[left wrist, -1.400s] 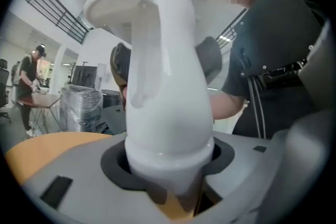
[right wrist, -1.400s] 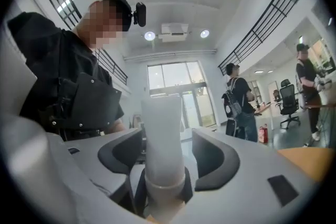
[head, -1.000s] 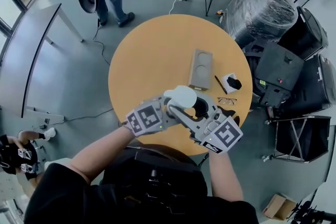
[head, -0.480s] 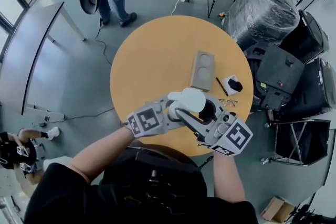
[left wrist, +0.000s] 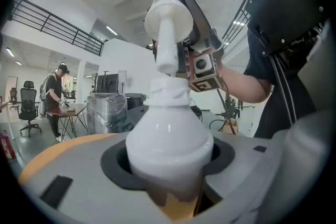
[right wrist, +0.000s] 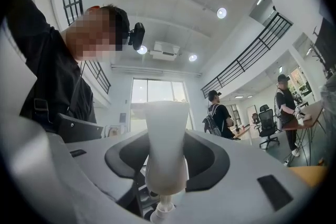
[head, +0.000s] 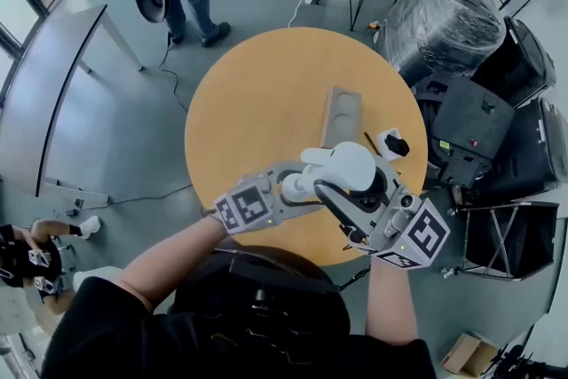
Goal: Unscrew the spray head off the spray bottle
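Right gripper (right wrist: 167,162) clamps the white spray head (right wrist: 166,128) by its stem, jaws pressed on both sides. Left gripper (left wrist: 169,168) grasps the white spray bottle (left wrist: 169,134) around its body, upright, held over the near edge of the round table (head: 257,102), close in front of the person. Left gripper view shows the head above the bottle's neck (left wrist: 169,93), with the stem end just over the opening; can't tell if they touch. Judging by that, unscrewing looks done or nearly done, since the head seems free of the threads. Left to do: pull it fully clear, dip tube too if there is one, none visible. Writing: no brand or label readable on bottle or head, both plain white. Gripper cubes (head: 417,235) carry only black-and-white square markers, no text.
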`<move>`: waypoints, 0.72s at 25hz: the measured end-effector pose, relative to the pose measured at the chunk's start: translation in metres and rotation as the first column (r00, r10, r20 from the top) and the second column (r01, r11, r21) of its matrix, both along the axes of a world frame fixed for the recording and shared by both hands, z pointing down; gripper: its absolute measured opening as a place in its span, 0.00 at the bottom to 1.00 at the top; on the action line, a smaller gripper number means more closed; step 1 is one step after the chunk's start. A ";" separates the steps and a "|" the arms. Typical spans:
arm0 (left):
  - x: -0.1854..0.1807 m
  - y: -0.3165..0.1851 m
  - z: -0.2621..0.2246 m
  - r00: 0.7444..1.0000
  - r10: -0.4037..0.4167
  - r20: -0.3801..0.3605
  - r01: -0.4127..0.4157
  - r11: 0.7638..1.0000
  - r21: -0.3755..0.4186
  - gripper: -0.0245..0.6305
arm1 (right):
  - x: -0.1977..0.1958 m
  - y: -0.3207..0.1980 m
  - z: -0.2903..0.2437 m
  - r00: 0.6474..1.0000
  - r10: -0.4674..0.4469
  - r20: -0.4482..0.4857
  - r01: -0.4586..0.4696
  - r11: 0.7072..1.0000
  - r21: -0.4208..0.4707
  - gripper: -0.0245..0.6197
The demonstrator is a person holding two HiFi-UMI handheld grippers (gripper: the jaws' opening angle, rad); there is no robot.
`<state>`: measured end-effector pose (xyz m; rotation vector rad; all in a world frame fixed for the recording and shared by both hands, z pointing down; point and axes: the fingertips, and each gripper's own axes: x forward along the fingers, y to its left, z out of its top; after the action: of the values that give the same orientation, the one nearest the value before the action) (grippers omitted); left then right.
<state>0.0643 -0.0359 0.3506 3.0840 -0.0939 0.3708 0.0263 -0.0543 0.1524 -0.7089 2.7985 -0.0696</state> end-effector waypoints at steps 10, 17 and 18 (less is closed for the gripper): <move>-0.013 -0.016 0.038 0.997 -0.072 0.014 0.072 0.997 0.013 0.48 | 0.016 0.000 -0.016 1.000 0.023 -0.015 -0.023 0.999 0.031 0.35; -0.025 -0.028 0.037 0.993 -0.119 -0.012 0.119 0.992 0.039 0.48 | 0.031 -0.014 0.018 0.997 0.061 -0.054 -0.064 0.996 -0.058 0.35; -0.024 -0.028 0.037 0.993 -0.120 -0.013 0.121 0.992 0.044 0.48 | 0.034 -0.016 0.026 0.996 0.065 -0.060 -0.070 0.994 -0.084 0.35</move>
<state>0.0401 -0.0637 0.3880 3.1044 -0.2904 0.3529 0.0601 -0.0707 0.1784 -0.8377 2.8372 -0.1608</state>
